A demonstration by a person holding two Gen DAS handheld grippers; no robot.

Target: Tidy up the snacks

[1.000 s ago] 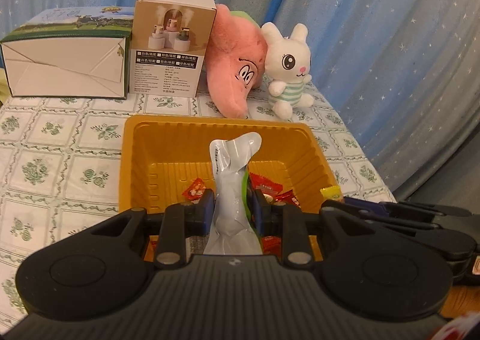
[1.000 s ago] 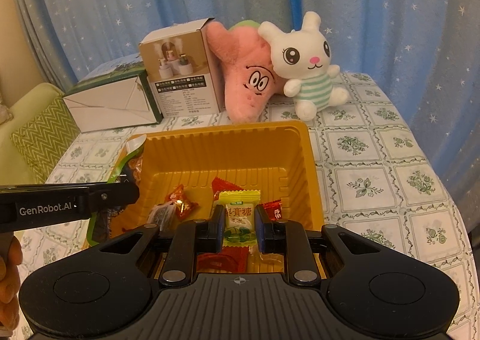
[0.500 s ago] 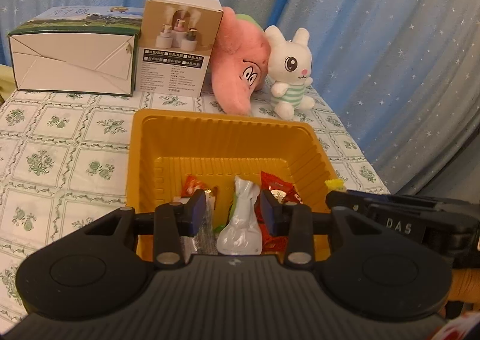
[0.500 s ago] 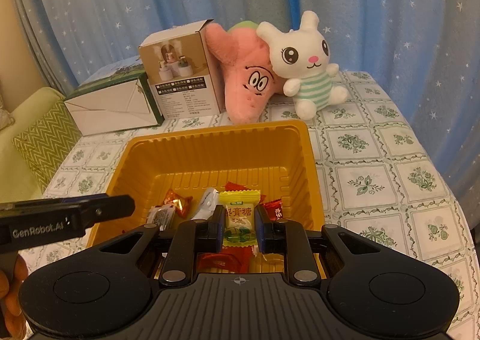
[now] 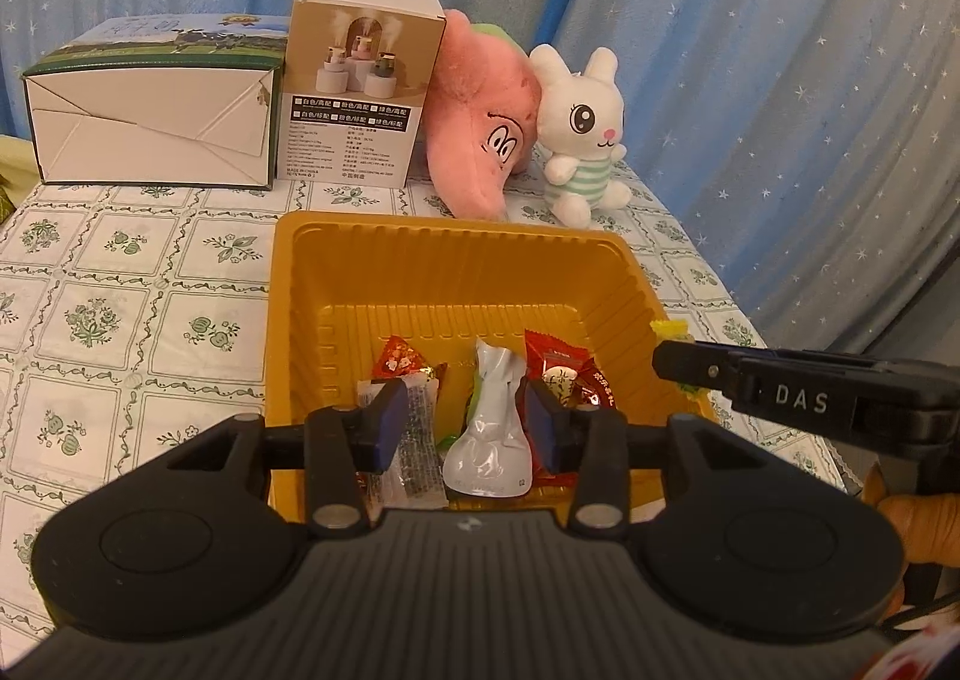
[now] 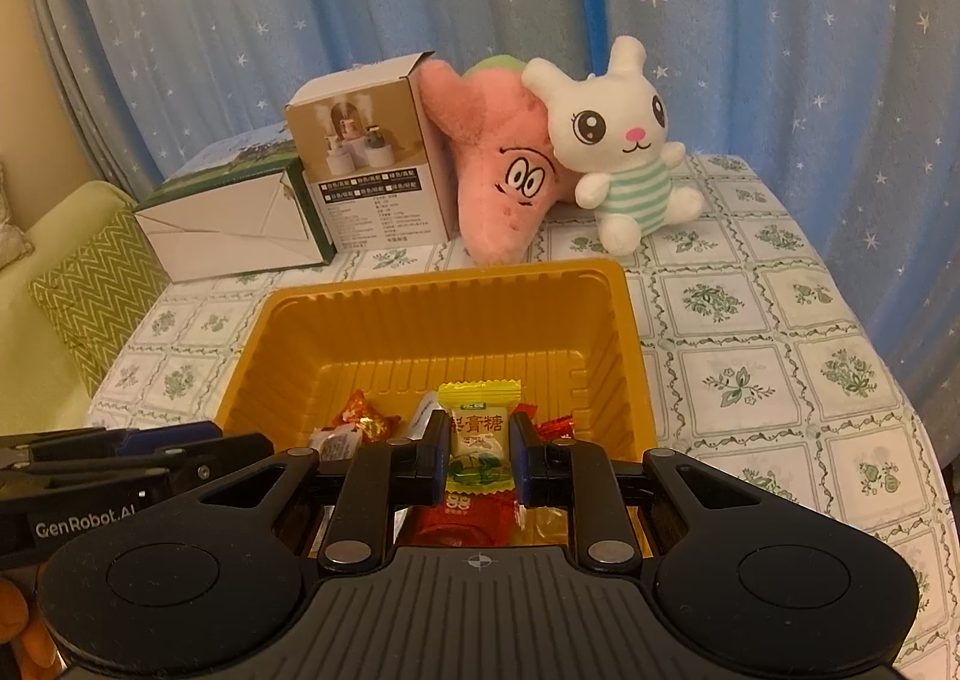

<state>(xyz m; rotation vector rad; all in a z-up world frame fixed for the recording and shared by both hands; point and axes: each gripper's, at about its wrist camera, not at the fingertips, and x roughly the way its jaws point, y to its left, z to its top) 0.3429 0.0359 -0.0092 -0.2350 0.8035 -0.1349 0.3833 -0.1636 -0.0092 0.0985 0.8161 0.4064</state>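
An orange plastic tray sits on the tablecloth and holds several wrapped snacks. My left gripper is open over the tray's near edge; a silver-white packet lies in the tray between its fingers, untouched. Red candies and a clear wrapped snack lie beside it. My right gripper is shut on a yellow-green candy and holds it above the tray's near side. The right gripper also shows at the right of the left wrist view.
At the back stand a white-green carton, a humidifier box, a pink star plush and a white rabbit plush. Blue starred curtains hang behind. A green cushion lies left of the table.
My left gripper opened and let the silver-white packet drop into the tray, then pulled back a little. My right gripper kept its hold on the yellow-green candy.
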